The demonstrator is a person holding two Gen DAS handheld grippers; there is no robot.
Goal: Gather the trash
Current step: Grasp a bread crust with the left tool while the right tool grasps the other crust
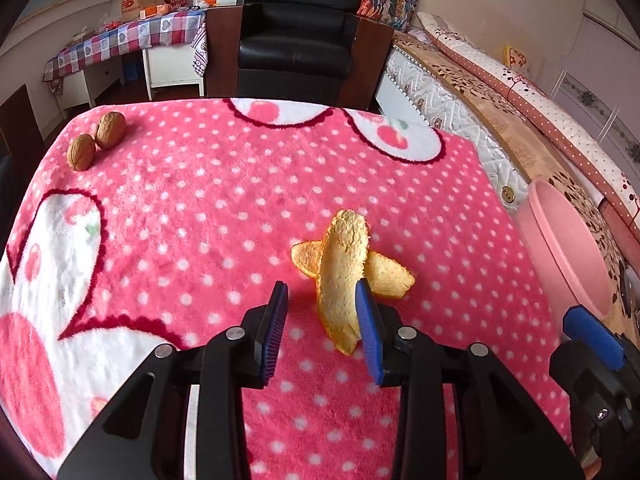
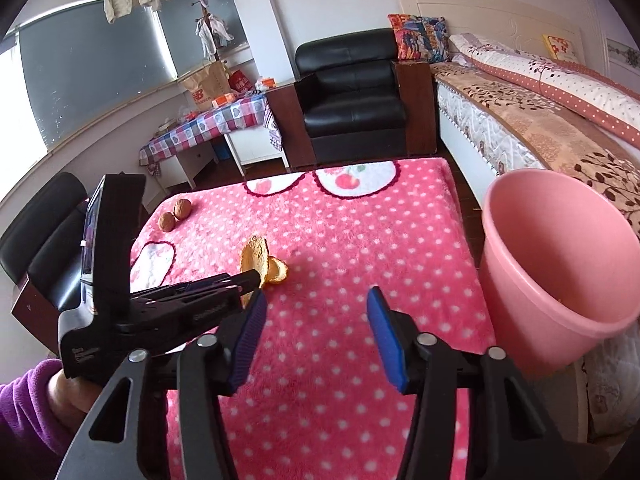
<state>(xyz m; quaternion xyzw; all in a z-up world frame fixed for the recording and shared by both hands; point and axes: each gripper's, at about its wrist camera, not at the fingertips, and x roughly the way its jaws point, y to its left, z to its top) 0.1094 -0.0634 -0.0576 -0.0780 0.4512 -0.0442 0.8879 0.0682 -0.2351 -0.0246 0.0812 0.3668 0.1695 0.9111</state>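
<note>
Step in hand, as judged: approach to the first piece of trash, the peel (image 1: pixel 346 276), which is lying on the blanket (image 1: pixel 224 216) near its right edge, well short of the bin (image 2: pixel 560 256). Nothing gripped yet.

Left gripper (image 1: pixel 322 326) is hanging over the near end of the peel, jaws standing wide; the peel's tail is sitting beside the right pad, not pinched. Right gripper (image 2: pixel 316 330) is hovering over bare blanket nearer the bin than the peel is, jaws partly open, nothing between them.

Next move, by my reckoning: shifting the left gripper toward the bin so both pads are straddling the peel, lowering, closing, then carrying it across to the bin. The peel is curled and looking dry, so a light squeeze should do; the deep pile may be snagging a pad.

Largest to smallest, all placed from the peel:
- Bed (image 2: pixel 532 128) beyond the bin, running along the right wall.
- Armchair (image 1: pixel 296 40) past the blanket's far edge.
- Side table (image 1: pixel 132 36) with checked cloth, far left of the armchair.
- Bin standing off the blanket's right edge, tilted open toward the grippers.
- Two walnuts (image 1: pixel 96 140) touching, at the far left corner, well apart from the peel.
</note>
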